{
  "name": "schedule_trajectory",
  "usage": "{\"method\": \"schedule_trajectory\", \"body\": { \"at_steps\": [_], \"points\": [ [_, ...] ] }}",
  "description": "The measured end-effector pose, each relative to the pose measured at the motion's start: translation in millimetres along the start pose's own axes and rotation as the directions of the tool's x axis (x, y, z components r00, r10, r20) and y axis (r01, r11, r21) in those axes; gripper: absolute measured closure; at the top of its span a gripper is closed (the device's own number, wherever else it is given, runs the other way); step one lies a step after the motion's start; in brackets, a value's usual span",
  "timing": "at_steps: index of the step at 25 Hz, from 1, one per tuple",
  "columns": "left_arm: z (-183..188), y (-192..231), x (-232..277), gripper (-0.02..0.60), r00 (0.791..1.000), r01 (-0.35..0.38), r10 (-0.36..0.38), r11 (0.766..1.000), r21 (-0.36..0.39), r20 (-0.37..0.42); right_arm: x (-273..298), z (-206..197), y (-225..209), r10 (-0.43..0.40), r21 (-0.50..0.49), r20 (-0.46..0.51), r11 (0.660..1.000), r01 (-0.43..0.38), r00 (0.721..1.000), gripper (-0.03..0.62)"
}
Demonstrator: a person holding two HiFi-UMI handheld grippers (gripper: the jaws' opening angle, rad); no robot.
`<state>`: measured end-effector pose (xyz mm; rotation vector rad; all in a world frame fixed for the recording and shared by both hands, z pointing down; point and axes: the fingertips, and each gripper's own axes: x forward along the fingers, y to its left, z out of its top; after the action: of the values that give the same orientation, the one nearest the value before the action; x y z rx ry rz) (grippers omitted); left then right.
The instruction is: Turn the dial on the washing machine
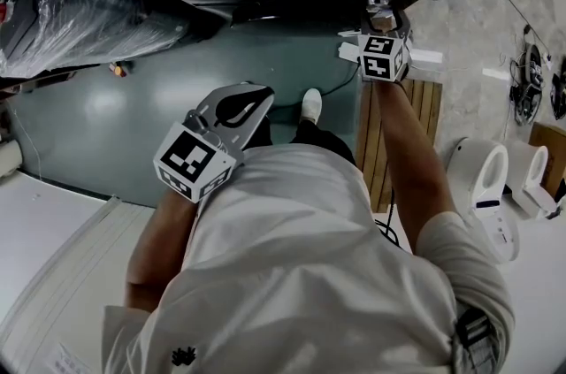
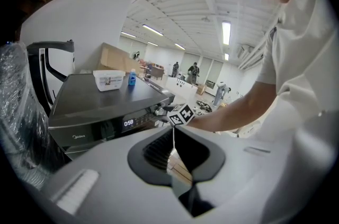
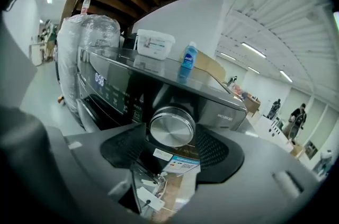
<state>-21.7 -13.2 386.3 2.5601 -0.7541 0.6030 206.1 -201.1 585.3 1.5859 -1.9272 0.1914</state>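
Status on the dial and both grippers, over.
Left gripper shut, empty. Right gripper at the washing machine, jaws either side of the dial, contact unclear. Nothing in the way.

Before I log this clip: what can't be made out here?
- Right gripper view: whether the pads touch the dial; the gaps are too slim to judge.
- Same view: any markings round the dial, covered by the jaws.
- Head view: the dial is hidden behind the right gripper.
- Right gripper view: the label on the blue bottle is too small to read.
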Motion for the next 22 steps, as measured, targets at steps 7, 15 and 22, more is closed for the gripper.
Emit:
{"method": "schedule_trajectory", "body": {
  "at_steps": [7,15,22],
  "points": [
    [-1,2,1,0.522,1.000,0.000,0.000,1.000,-0.005,-0.004,6,-3,-2,-0.038,-0.012,-0.029,0.999,0.038,0.999,0.330],
    [-1,4,1,0.523,1.000,-0.004,0.004,1.000,-0.009,-0.001,4,1,-7,0.001,0.189,-0.011,0.982,0.001,1.000,0.330],
    [2,2,2,0.522,1.000,-0.002,0.002,1.000,-0.008,0.002,0,2,-12,0.039,0.305,0.023,0.951,-0.044,0.999,0.330]
  ]
}}
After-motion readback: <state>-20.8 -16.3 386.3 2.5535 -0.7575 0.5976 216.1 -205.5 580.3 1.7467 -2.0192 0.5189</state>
